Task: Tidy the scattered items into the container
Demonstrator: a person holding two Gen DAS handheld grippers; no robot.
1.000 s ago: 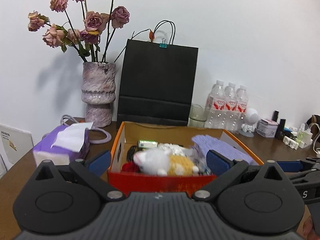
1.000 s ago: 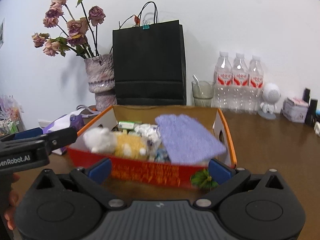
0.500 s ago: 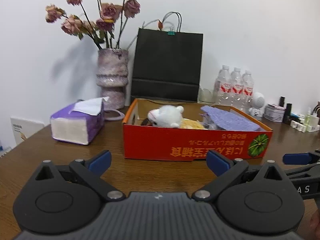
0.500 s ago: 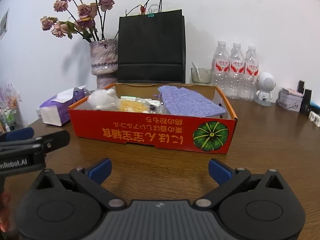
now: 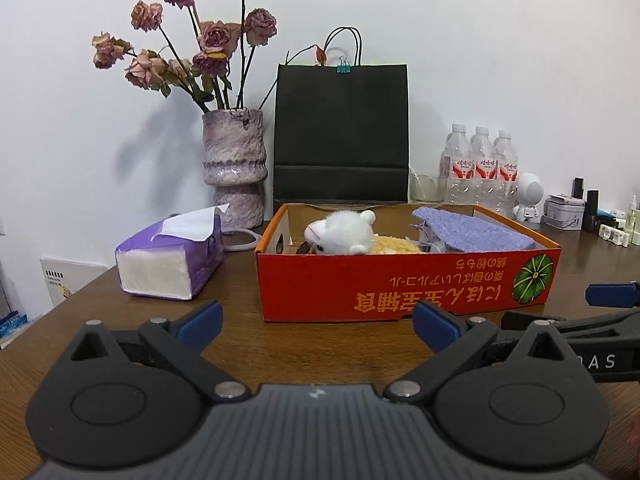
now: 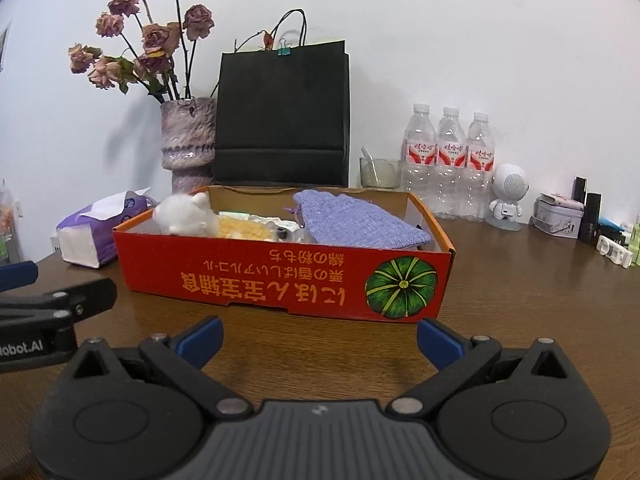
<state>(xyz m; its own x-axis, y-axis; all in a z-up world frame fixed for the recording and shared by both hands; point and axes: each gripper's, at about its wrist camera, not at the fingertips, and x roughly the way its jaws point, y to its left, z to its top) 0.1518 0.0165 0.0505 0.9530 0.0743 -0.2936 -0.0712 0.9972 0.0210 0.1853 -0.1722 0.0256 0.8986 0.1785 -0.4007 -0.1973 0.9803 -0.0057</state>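
Left claw low over the brown wooden counter, blue-tipped fingers spread wide apart, nothing between them. Right claw same: fingers spread apart, empty, just short of the box front. Each claw visible at the edge of the other's view, side by side, well apart.

Red-orange open cardboard box with a green pumpkin print flat on the counter, directly ahead of both claws, printed lettering upside down on the near wall. Inside the box: white fluffy plush toy at the left end, poking above the rim; yellow fuzzy item just beside it, touching; folded lilac knitted cloth at the right end, lying tilted over the other contents; small wrapped bits between, too cluttered to tell apart.

Purple soft tissue pack with a white sheet sticking up on the counter left of the box, near but apart. Mottled purple-grey ceramic vase with dried pink roses behind it by the white wall. Black paper carrier bag with a teal binder clip upright just behind the box. Three clear plastic water bottles with red labels at back right, small white round-headed robot figure beside them, clear glass cup left of the bottles. Small tins and cosmetics at far right, too small to tell.
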